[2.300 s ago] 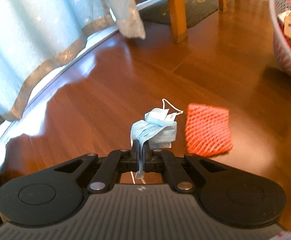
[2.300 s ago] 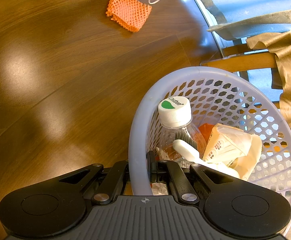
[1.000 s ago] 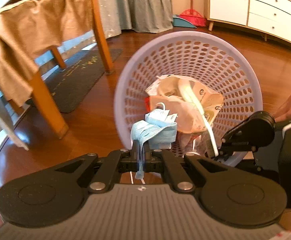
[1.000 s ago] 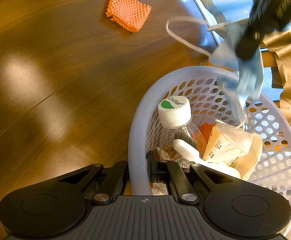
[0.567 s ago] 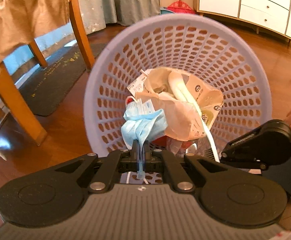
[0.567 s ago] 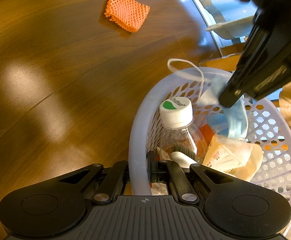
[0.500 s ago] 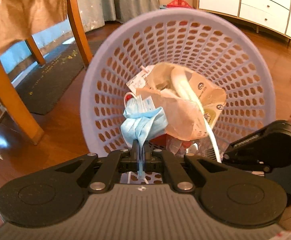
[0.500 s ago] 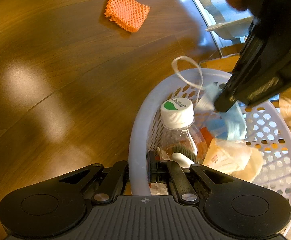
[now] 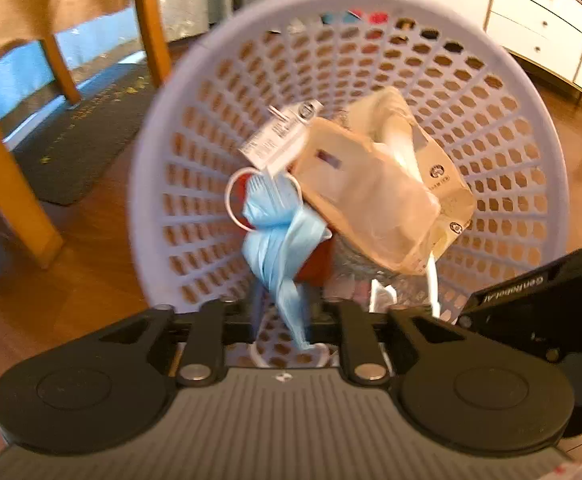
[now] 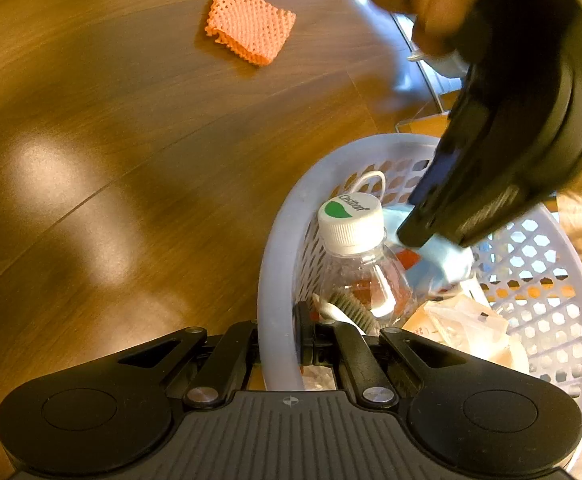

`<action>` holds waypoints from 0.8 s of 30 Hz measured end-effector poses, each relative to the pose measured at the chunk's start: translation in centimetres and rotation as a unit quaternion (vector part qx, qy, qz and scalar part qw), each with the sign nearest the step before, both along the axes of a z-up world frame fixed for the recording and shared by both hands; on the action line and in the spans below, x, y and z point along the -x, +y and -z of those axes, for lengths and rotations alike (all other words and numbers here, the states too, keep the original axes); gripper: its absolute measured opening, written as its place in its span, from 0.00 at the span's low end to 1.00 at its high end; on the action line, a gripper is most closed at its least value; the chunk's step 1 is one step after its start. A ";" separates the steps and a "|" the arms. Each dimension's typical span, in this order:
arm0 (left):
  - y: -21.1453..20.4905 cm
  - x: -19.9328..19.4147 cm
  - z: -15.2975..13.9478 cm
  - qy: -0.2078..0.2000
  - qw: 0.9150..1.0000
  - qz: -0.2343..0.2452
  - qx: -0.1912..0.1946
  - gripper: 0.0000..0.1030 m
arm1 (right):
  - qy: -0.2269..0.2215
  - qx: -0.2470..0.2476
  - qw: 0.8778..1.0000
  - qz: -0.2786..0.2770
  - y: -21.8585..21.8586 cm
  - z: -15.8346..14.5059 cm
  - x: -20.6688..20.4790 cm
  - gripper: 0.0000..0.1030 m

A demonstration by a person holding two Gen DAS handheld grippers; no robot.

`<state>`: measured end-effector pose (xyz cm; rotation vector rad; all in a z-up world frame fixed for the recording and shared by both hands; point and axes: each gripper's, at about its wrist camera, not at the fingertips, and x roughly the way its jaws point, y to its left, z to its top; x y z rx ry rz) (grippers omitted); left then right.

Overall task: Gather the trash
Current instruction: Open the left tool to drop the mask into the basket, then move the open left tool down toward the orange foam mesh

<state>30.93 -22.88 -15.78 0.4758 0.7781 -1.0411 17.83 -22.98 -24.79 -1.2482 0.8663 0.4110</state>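
Wood floor (image 10: 131, 128) all round, mostly bare and glossy on the near-left side in the right wrist view. Lavender basket (image 9: 159, 168) is tipped toward the left wrist camera, mouth facing it. Right gripper (image 10: 279, 340) has its fingers clamped on the basket's near rim, one finger inside, one outside.

Left gripper (image 9: 281, 316) sits at the basket mouth, fingers parted to a narrow gap; the blue face mask (image 9: 279, 240) hangs in that gap, one white ear loop up by the basket wall, tail drooping below finger level. Whether the fingers touch the mask: can't tell, frame is blurred. From the right wrist view the mask is inside the rim, just beside the plastic bottle (image 10: 355, 256) with the white cap.

Also in the basket: tan paper bag (image 9: 383, 200), small white carton (image 9: 283, 136).

Orange foam net (image 10: 251, 34) lies flat on the floor, well apart from the basket, open floor around it. Wooden chair legs (image 9: 7, 184) and a dark mat (image 9: 75, 140) stand left of the basket; white cabinet (image 9: 551, 20) far right.
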 end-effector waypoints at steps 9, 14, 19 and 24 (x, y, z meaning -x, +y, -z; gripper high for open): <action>6.5 -0.6 -3.4 -0.020 0.998 -0.046 0.028 0.23 | 0.000 0.000 1.000 0.002 0.0 0.0 0.0 0.00; 12.4 -1.0 -2.7 -0.029 0.995 -0.093 0.005 0.30 | -0.001 0.000 1.000 0.002 -0.1 -0.1 -0.1 0.00; 18.4 -1.6 0.7 -0.026 0.985 -0.163 -0.040 0.35 | -0.002 0.000 1.000 0.002 0.0 0.0 -0.3 0.00; 21.7 -1.3 4.6 -0.007 0.976 -0.206 -0.065 0.40 | -0.001 0.001 1.000 0.000 0.1 0.1 -0.3 0.00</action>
